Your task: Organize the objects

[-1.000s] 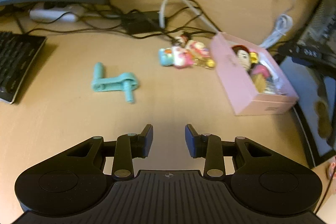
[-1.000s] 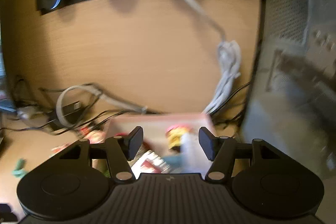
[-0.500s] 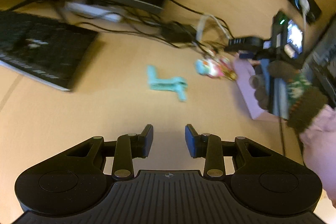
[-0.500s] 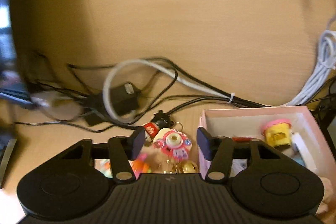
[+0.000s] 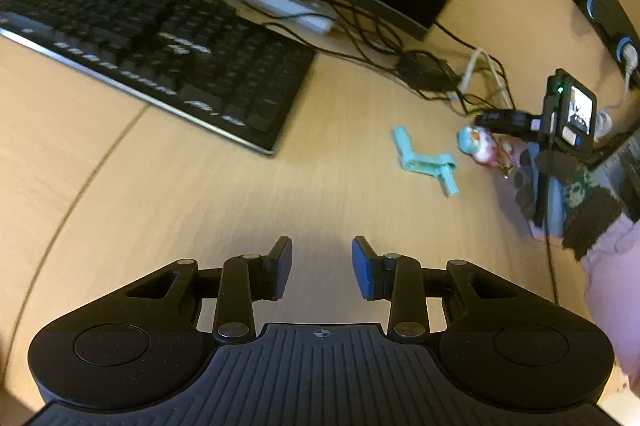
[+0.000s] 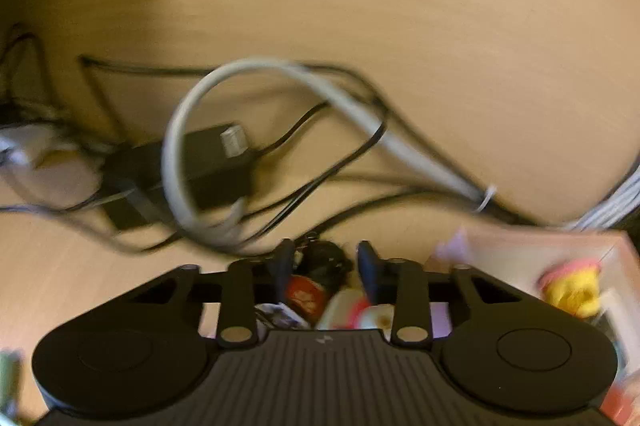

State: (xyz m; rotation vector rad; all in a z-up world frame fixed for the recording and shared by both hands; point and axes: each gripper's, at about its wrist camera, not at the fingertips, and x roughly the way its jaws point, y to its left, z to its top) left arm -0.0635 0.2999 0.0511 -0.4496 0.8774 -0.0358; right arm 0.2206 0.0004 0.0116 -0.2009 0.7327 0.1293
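Wooden desk (image 5: 168, 186) beneath low, parted left claw (image 5: 321, 268)

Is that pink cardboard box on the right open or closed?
Open. The pink cardboard box shows no lid in the right wrist view, and a yellow and pink toy is visible inside.

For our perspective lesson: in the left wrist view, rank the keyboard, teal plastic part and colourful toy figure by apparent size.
1. Keyboard, by far the largest.
2. Teal plastic part.
3. Colourful toy figure, only slightly smaller and partly hidden, so this order is unsure.
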